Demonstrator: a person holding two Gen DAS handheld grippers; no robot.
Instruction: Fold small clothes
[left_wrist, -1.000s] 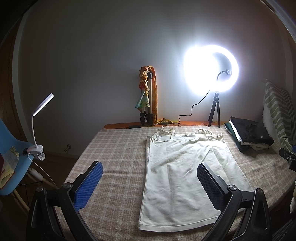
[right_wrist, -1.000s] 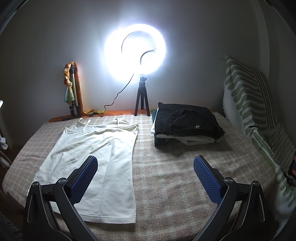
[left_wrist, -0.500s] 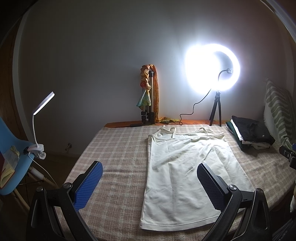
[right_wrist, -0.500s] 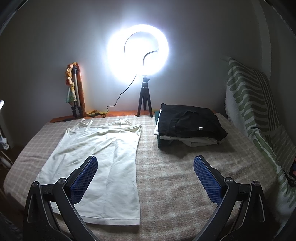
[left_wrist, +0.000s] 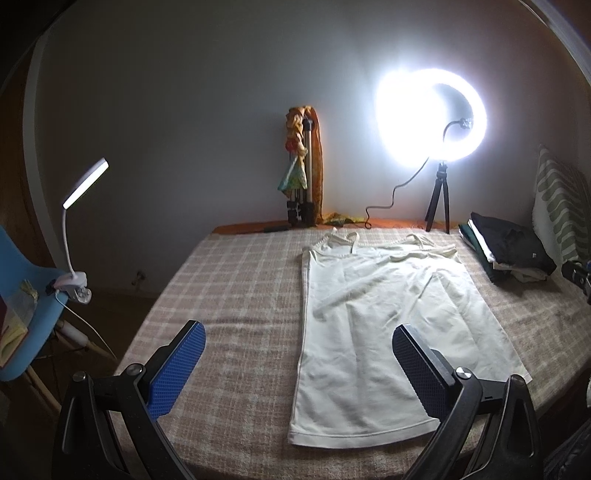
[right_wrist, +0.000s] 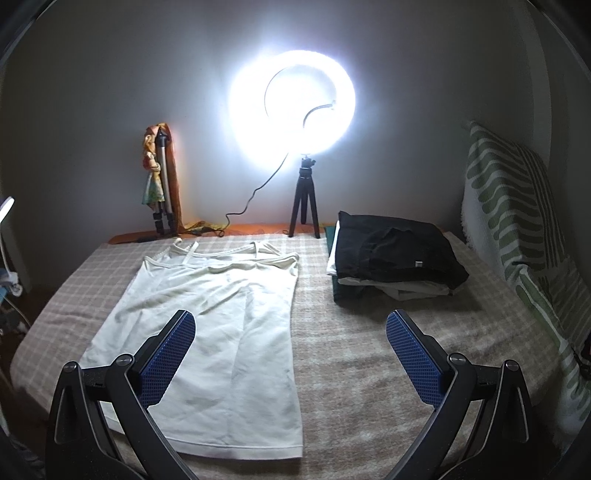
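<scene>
A cream strappy top (left_wrist: 380, 325) lies flat on the checked bed cover (left_wrist: 236, 288), straps toward the wall and hem toward me. It also shows in the right wrist view (right_wrist: 218, 325). My left gripper (left_wrist: 298, 356) is open and empty, held above the hem's left corner. My right gripper (right_wrist: 291, 345) is open and empty, held above the top's right edge near the hem. Neither gripper touches the cloth.
A stack of folded dark and pale clothes (right_wrist: 391, 254) sits at the back right of the bed. A lit ring light on a small tripod (right_wrist: 304, 206) stands by the wall. A striped pillow (right_wrist: 517, 229) leans at the right. A blue chair with a clip lamp (left_wrist: 70, 280) stands left of the bed.
Both grippers have drifted slightly; the top sits a little further right in the views. Both stay open and the top has not moved on the bed.
</scene>
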